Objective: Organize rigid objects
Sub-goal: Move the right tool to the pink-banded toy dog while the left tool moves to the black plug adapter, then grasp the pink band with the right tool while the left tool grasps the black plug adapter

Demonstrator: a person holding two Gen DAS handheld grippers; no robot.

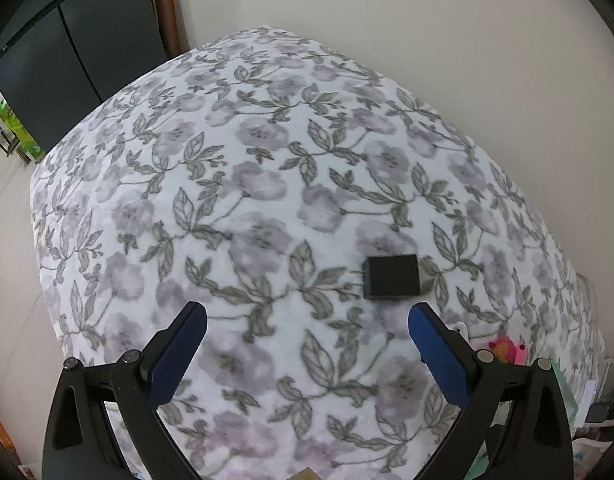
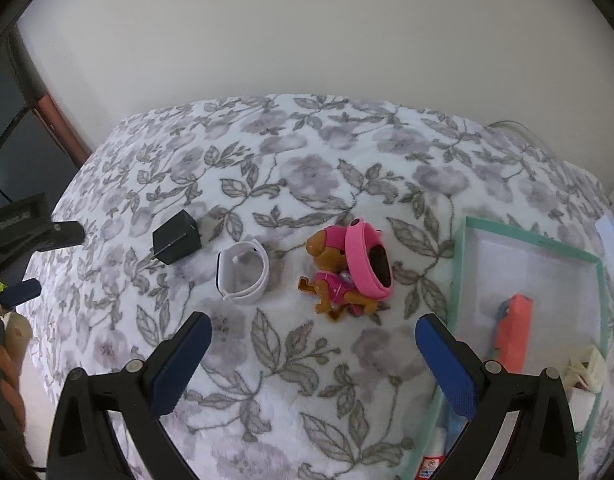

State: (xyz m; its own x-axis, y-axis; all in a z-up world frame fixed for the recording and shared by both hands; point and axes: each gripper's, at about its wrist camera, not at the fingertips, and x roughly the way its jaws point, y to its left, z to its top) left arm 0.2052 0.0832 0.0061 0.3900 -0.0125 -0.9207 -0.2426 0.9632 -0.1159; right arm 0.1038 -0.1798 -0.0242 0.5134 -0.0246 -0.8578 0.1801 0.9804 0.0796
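Observation:
A black cube-shaped charger [image 1: 393, 276] [image 2: 175, 237] lies on the floral cloth, just ahead and right of my open left gripper [image 1: 307, 318]. In the right wrist view a white watch band [image 2: 243, 272] sits right of the charger. Further right stands a brown toy dog in pink [image 2: 335, 280] with a pink watch [image 2: 369, 262] leaning on it. My right gripper [image 2: 313, 330] hovers open in front of the dog, holding nothing. A green-rimmed tray [image 2: 459, 272] at the right holds an orange-red object [image 2: 515, 328] and a cream clip [image 2: 587, 368].
The floral cloth [image 1: 267, 200] covers a table against a pale wall [image 2: 307, 40]. A dark cabinet [image 1: 67, 52] stands at the left. The left gripper's body [image 2: 23, 232] and a hand [image 2: 11, 380] show at the right wrist view's left edge.

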